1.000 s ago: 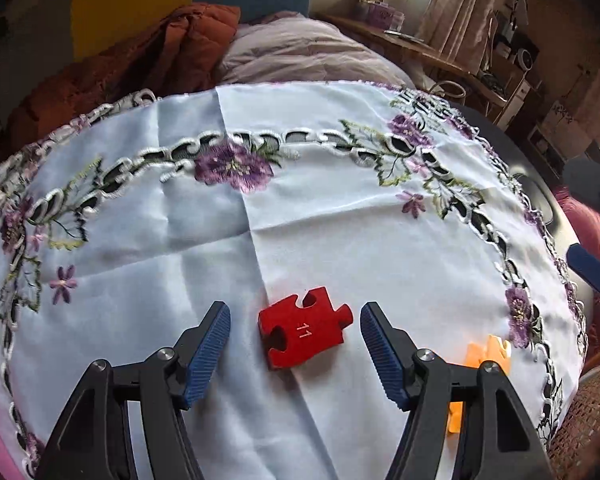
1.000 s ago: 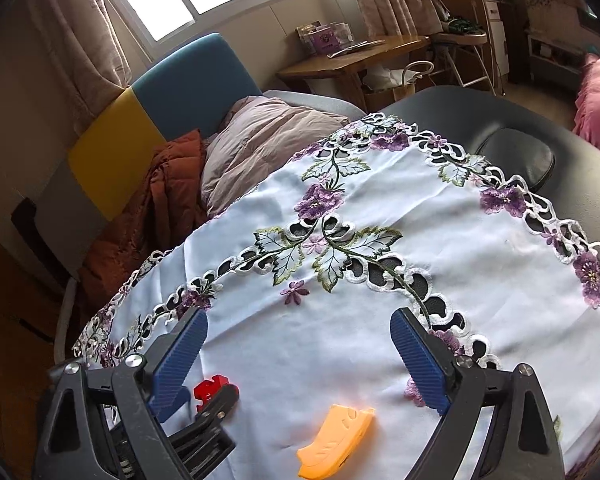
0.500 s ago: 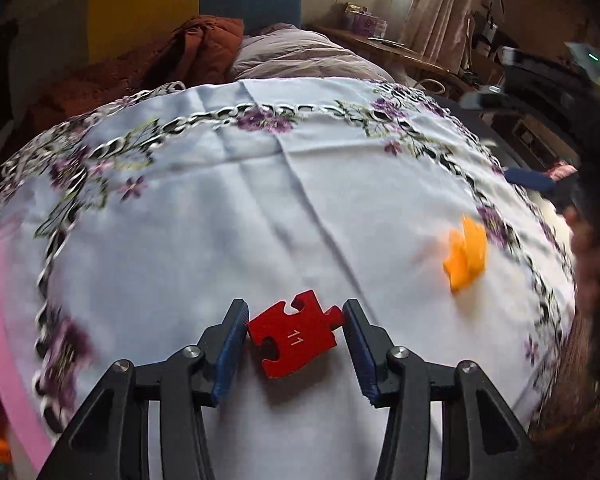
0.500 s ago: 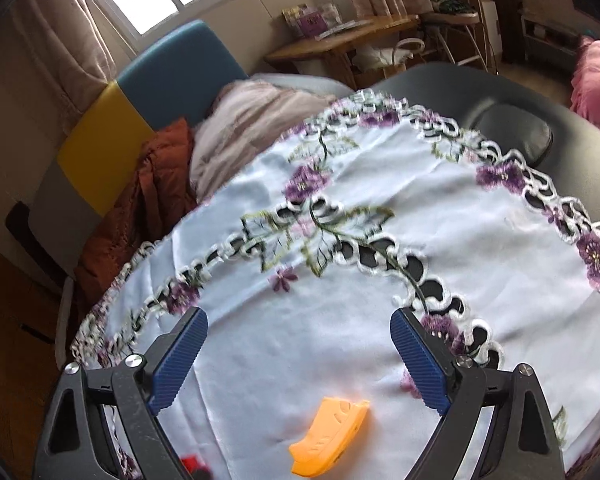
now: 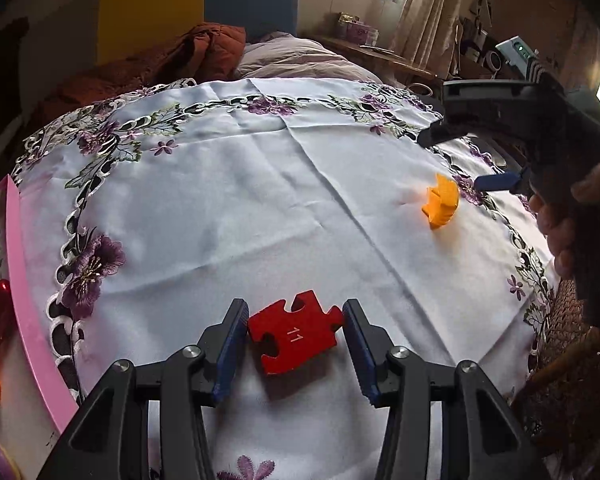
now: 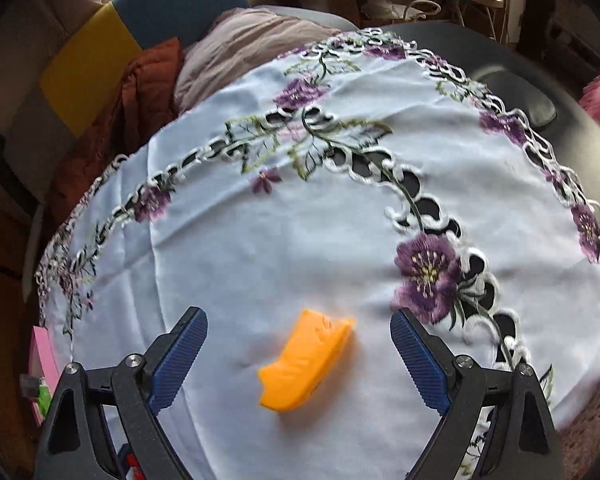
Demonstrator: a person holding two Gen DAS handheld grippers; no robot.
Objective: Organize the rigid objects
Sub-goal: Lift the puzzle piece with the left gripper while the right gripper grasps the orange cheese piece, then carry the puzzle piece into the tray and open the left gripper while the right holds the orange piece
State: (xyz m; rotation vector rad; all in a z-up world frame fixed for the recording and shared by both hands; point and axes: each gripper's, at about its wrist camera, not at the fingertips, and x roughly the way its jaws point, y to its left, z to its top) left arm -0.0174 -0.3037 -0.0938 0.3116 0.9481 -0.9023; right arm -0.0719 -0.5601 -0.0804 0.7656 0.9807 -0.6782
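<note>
so left claw (image 5: pixel 295 334) is clamped narrow on the red piece (image 5: pixel 294 336), pads touching its left edge and its right knob, piece marked 11 and held flat just over the cloth (image 5: pixel 236 208) on the desk. looks like thin stiff wood or plastic, light, not fragile; edge grip across the width seems ok but the knob side is a small contact, could pivot if swung fast. right claw (image 6: pixel 300 360) is spread wide, empty, straddling the orange piece (image 6: pixel 306 364) that lies on the cloth near the desk's right edge. orange one looks chunkier, rigid, smooth, maybe a bit slippery; best taken across its short width at the middle. pink tray (image 5: pixel 22 280) sits at left with other toys, likely the drop spot.
</note>
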